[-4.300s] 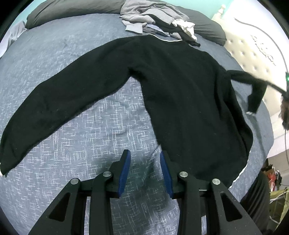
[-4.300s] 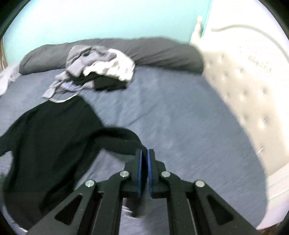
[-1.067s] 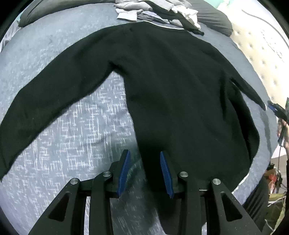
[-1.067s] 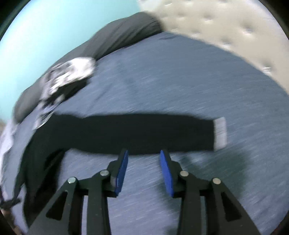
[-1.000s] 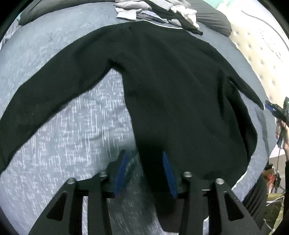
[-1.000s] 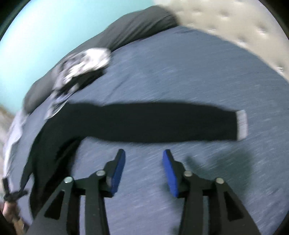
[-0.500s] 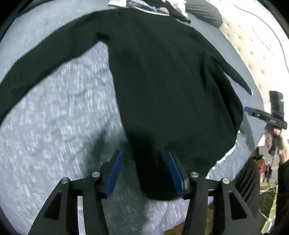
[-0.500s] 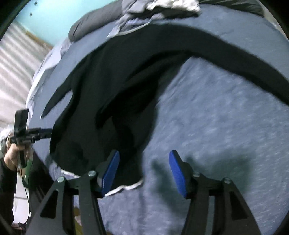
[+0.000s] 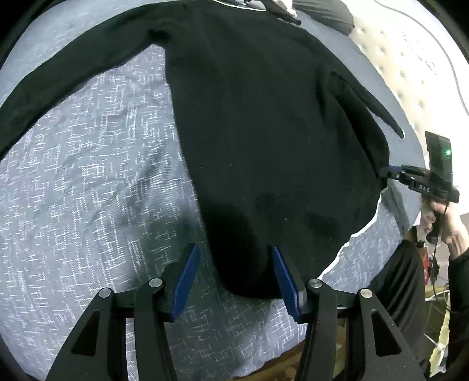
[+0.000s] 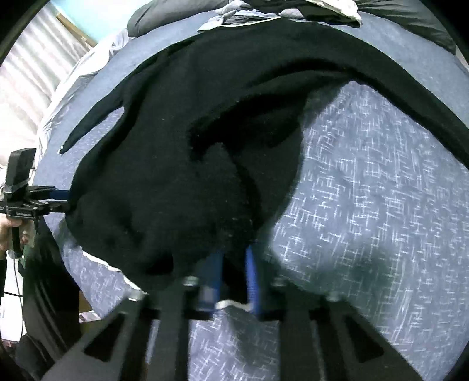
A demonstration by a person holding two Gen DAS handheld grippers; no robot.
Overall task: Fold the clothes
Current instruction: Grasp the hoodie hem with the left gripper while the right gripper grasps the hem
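A black sweater lies flat on the blue-grey bed cover, both sleeves spread out and the white-trimmed hem nearest me. My left gripper is open, low over the bed, with the hem's left corner between its blue pads. In the right wrist view the sweater is bunched at the hem, and my right gripper, blurred, is shut on that hem fabric. The left view shows the right gripper at the sweater's right hem edge, held by a hand.
A pile of loose clothes and a dark pillow lie at the far end of the bed. A tufted headboard runs along the right. The bed's near edge is just below the grippers, beside the person's dark trousers.
The right gripper let the sleeve lie flat, swung down to the hem and narrowed on it. The left gripper came forward and lower, so the hem corner now sits between its open jaws.
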